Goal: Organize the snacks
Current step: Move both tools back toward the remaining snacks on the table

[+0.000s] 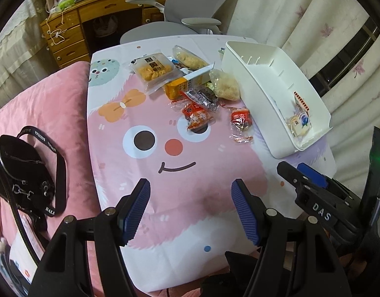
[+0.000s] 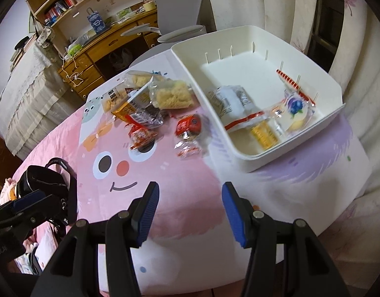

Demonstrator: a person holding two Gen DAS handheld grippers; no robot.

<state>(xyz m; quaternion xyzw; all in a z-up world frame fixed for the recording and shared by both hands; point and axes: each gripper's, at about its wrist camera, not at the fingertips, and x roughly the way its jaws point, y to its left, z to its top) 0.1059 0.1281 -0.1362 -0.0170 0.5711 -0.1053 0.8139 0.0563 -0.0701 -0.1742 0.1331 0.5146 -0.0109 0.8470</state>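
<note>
A pile of wrapped snacks (image 1: 190, 79) lies on the far part of the pink cartoon tablecloth (image 1: 170, 180); it also shows in the right wrist view (image 2: 150, 104). Two red packets (image 1: 196, 116) (image 1: 241, 121) lie nearest. A white bin (image 1: 254, 74) at the right holds several packets (image 2: 264, 121), one with a blueberry print (image 2: 295, 109). My left gripper (image 1: 191, 205) is open and empty above the near cloth. My right gripper (image 2: 190, 208) is open and empty in front of the bin (image 2: 333, 91); its tip shows in the left wrist view (image 1: 298, 175).
A black shoulder bag (image 1: 24, 173) lies on the pink bedding at the left. A grey office chair (image 1: 190, 17) and a wooden desk (image 1: 73, 32) stand behind the table. Curtains (image 1: 301, 12) hang at the right.
</note>
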